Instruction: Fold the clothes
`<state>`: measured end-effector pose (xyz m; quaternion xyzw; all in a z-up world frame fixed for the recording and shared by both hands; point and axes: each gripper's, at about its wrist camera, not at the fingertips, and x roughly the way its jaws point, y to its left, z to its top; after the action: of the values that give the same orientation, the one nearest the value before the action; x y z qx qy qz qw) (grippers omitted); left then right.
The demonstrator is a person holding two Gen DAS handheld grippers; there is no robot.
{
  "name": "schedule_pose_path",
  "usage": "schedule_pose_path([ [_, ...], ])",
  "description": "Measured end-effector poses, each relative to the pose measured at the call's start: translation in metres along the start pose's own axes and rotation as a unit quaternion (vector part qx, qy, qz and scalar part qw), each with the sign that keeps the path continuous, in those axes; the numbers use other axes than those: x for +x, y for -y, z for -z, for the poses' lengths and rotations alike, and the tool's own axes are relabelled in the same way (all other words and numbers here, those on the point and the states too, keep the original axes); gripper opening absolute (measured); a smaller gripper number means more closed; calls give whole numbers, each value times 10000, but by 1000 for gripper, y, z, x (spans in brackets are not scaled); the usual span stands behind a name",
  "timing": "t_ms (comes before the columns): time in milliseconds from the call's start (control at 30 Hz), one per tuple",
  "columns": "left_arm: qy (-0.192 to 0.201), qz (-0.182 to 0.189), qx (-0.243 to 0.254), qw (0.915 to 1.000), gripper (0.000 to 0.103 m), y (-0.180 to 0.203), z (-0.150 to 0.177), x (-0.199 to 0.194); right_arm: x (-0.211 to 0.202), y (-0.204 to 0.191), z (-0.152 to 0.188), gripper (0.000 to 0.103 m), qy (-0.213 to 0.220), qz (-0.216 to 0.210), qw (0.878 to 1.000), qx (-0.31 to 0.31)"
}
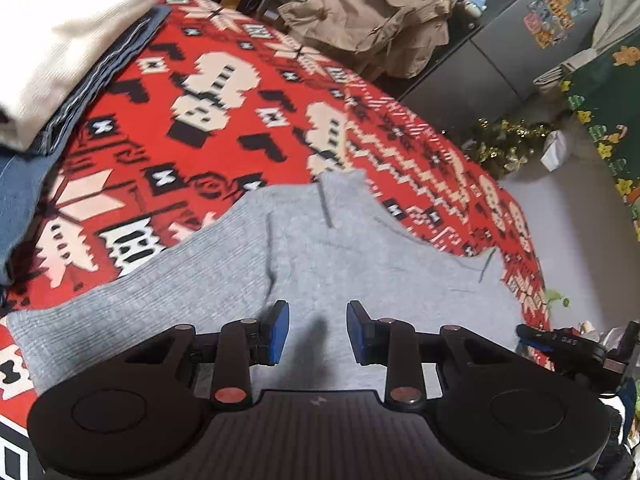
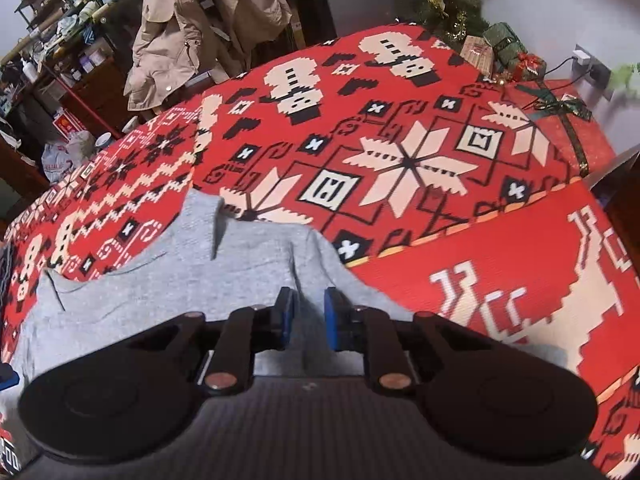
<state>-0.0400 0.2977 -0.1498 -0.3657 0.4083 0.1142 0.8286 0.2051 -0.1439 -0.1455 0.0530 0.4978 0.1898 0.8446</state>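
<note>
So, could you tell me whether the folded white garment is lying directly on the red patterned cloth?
No, the folded white garment rests on top of folded blue clothing, not directly on the red patterned cloth.

Left claw (image 1: 318, 330) (and right (image 2: 308, 318)) agape.

Each camera sits just behind its own tool and looks forward and down along the fingers, close above the tabletop (image 1: 248, 128). The left wrist view faces across the grey sweater (image 1: 312, 264) toward a beige coat (image 1: 372, 12) and a fridge (image 1: 532, 40) at far right. The right wrist view looks over the same sweater (image 2: 248, 264) from its other side, with the coat (image 2: 192, 28) at upper left. Both share the sweater, the red patterned cloth and the coat.
</note>
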Motion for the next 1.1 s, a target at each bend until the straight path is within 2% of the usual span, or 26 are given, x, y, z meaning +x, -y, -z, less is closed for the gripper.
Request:
schedule_pose_path([
  [67, 31, 46, -29, 10000, 31, -4, 0, -2, -4, 1, -2, 22, 79, -31, 10000, 18],
  [200, 57, 231, -87, 9997, 27, -4, -5, -2, -17, -6, -4, 23, 236, -272, 9993, 63],
  [233, 62, 238, -71, 9997, 24, -2, -6, -2, -19, -9, -3, 23, 258, -324, 9991, 49],
  [333, 159, 116, 128, 9997, 24, 6, -6, -9, -30, -27, 2, 23, 399, -342, 9985, -164],
  [400, 274, 38, 276, 9992, 27, 10, -4, -19, -46, -42, 10, 36, 575, -288, 9969, -444],
  [433, 321, 18, 319, 9990, 32, 11, -3, -24, -54, -49, 15, 39, 665, -264, 9957, -589],
  [633, 476, -42, 180, 9987, 32, -2, 17, -52, -95, -77, 56, 51, 874, -385, 9907, -968],
  [700, 508, -115, 34, 9986, 33, -14, 27, -63, -106, -85, 74, 60, 933, -393, 9891, -1070],
  [733, 517, -159, -60, 9985, 38, -20, 32, -69, -112, -89, 83, 63, 965, -391, 9883, -1114],
  [767, 527, -172, -184, 9983, 42, -27, 36, -74, -117, -93, 92, 70, 994, -401, 9877, -1142],
  [800, 537, -150, -350, 9978, 43, -36, 39, -77, -122, -96, 100, 78, 1019, -432, 9871, -1159],
  [833, 547, -129, -515, 9971, 45, -45, 42, -81, -127, -98, 108, 81, 1047, -465, 9866, -1163],
  [967, 584, -42, -1173, 9914, 45, -79, 53, -95, -140, -105, 131, 84, 1048, -650, 9866, -1071],
  [1100, 605, 44, -1792, 9819, 45, -112, 64, -108, -147, -106, 147, 85, 978, -834, 9878, -881],
])
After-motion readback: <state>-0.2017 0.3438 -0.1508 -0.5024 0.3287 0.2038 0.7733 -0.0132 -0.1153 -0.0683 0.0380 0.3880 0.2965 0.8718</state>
